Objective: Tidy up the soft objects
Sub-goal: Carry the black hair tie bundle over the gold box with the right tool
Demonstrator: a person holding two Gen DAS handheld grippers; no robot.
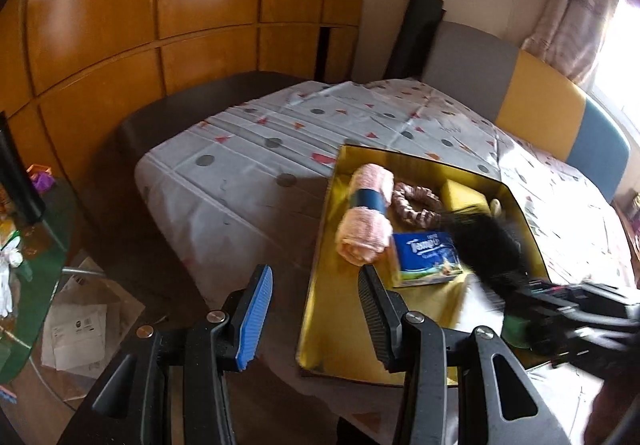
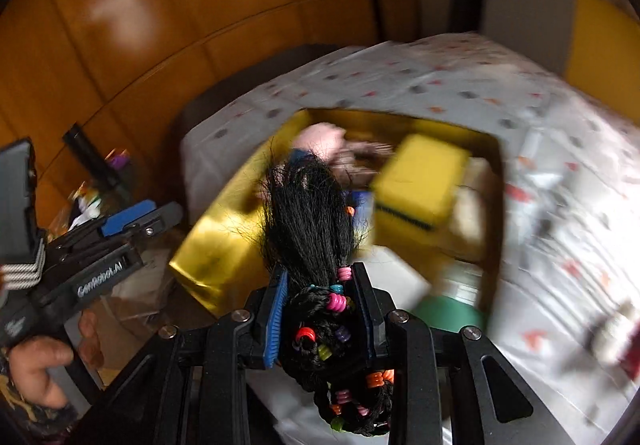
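Wooden wardrobe panels back a bed with a patterned sheet. Left gripper: jaws spread, empty, beside the gold box holding rolled towel, scrunchie, tissue pack. Right gripper: pinching a black beaded hair braid above the box.

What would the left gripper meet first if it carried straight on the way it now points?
Probably the patterned tablecloth, just left of the gold tray. The left gripper holds nothing, and no object lies between its fingers and the cloth, though depth is uncertain.
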